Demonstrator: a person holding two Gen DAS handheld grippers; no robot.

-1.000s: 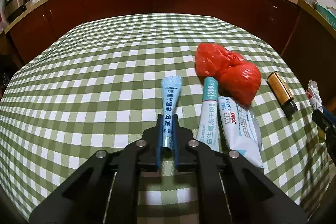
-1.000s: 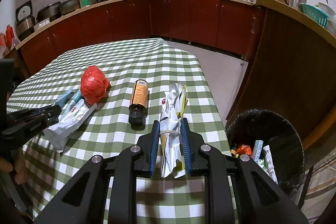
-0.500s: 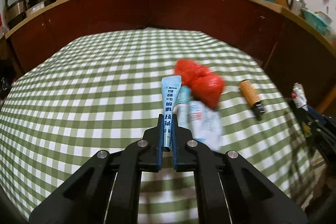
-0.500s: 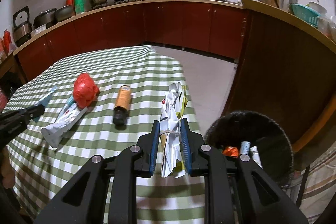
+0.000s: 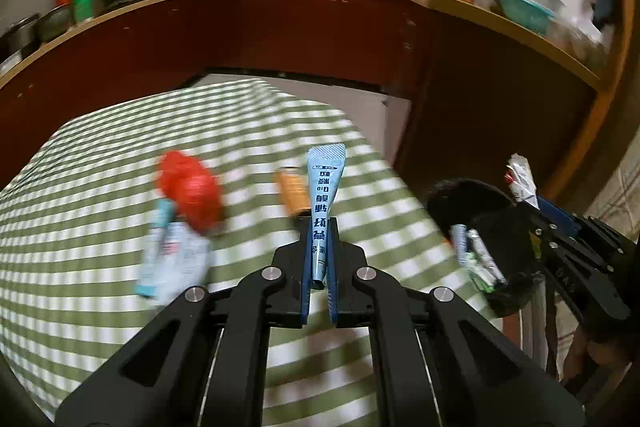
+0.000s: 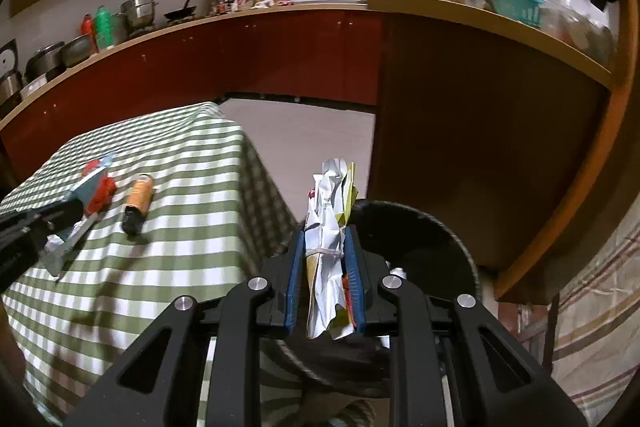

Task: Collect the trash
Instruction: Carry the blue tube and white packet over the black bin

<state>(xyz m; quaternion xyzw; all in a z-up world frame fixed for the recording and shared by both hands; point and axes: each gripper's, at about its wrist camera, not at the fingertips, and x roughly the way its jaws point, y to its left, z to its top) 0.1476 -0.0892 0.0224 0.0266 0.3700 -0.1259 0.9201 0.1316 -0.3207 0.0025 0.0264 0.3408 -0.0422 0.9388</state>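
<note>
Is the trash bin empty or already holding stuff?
Not empty: the black bin already holds a few sachets inside its rim.

Tablecloth point(image 5: 100, 307): green/white check. Bag point(image 5: 190, 189): red. Bottle point(image 6: 138, 193): amber w/ black cap. Bin point(image 6: 448, 247): black.

Both wrist views share table point(image 5: 100, 219), blurry

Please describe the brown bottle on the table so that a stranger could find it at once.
Look at the green checked table. Near its right edge lies the brown bottle with a black cap, right of the red plastic bag. It is the only hard, cylindrical thing there.
</note>
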